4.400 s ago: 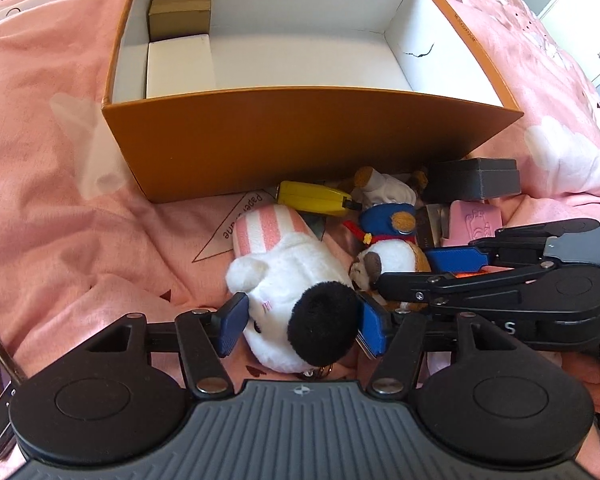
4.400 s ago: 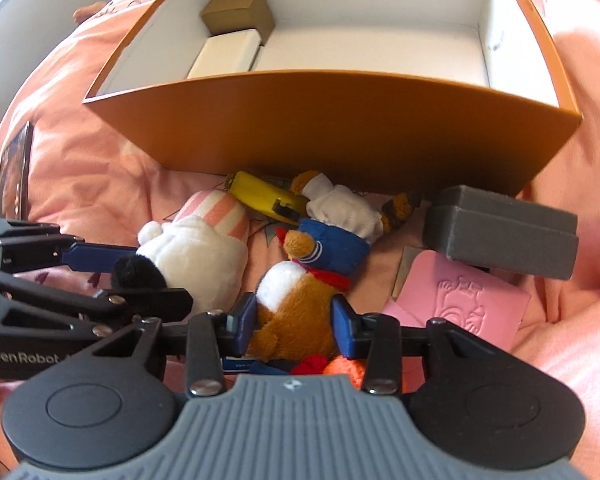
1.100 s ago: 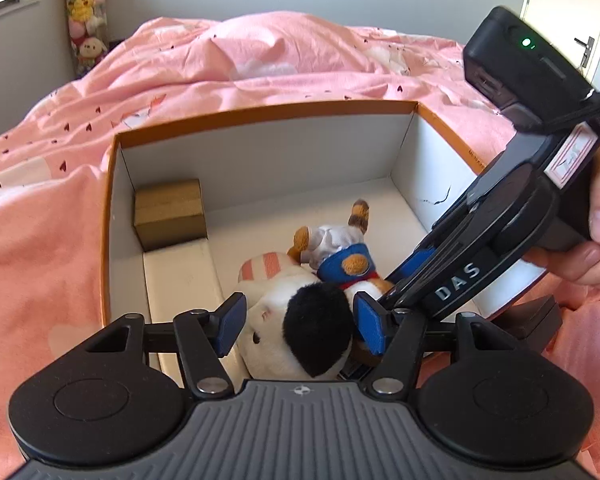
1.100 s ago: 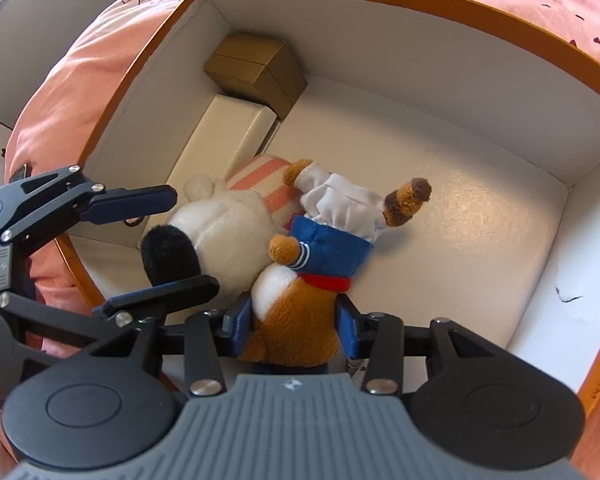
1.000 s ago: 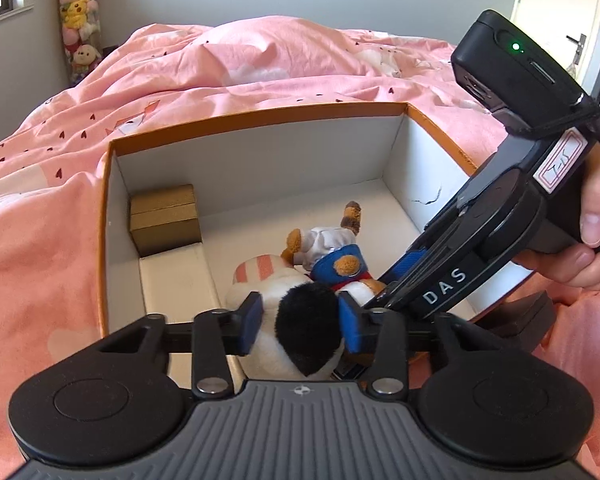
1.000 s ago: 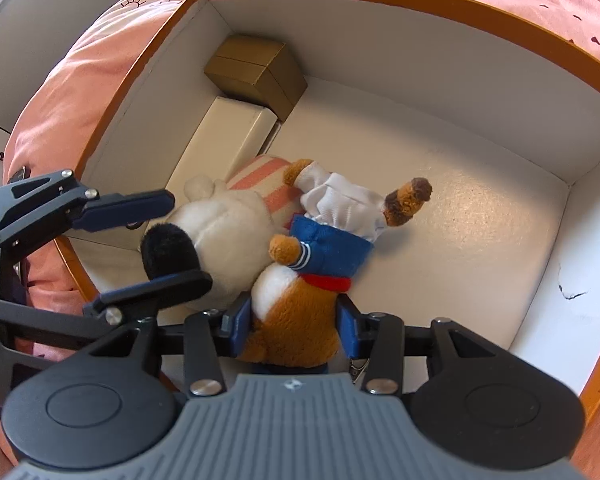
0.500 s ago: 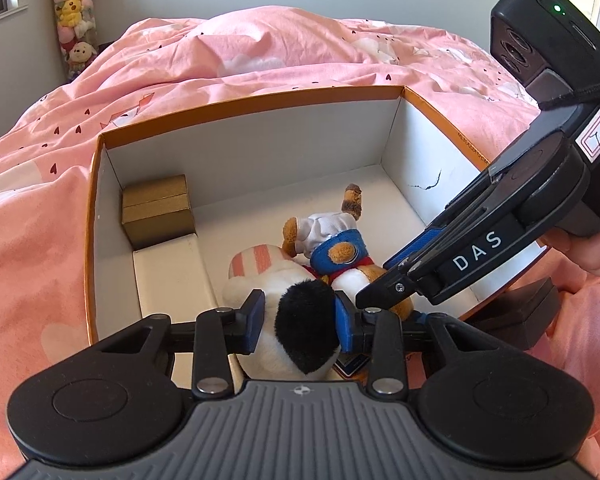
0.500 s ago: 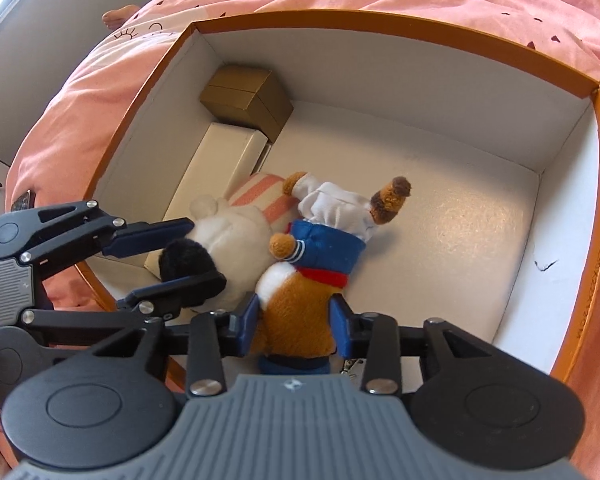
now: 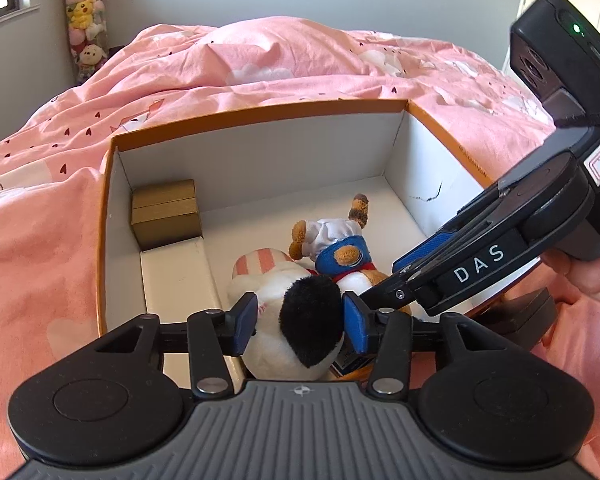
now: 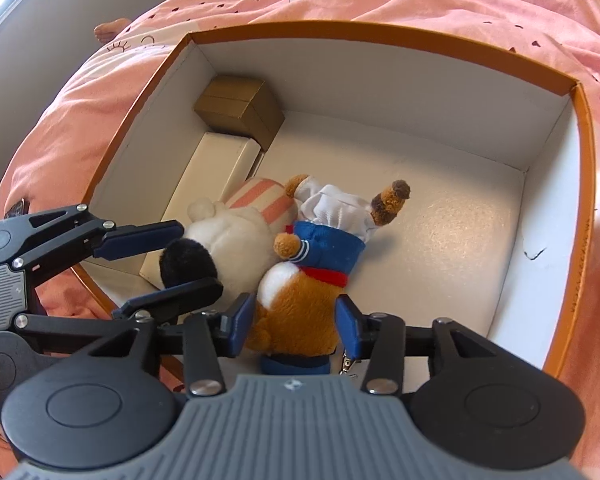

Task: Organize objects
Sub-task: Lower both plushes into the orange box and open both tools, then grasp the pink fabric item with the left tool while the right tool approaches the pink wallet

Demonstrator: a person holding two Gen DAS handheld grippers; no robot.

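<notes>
Both soft toys are being released inside the orange-walled box (image 10: 580,184); the left gripper (image 9: 300,322) is standing apart around the white plush (image 9: 284,336), its jaws having just been opening, pads barely clear of the black fuzz; the right gripper (image 10: 296,326) is likewise loosening off the brown sailor bear (image 10: 300,300); next, both need lifting straight out; at ten o'clock, a rigid gold carton (image 10: 240,108) is sitting cornered.
</notes>
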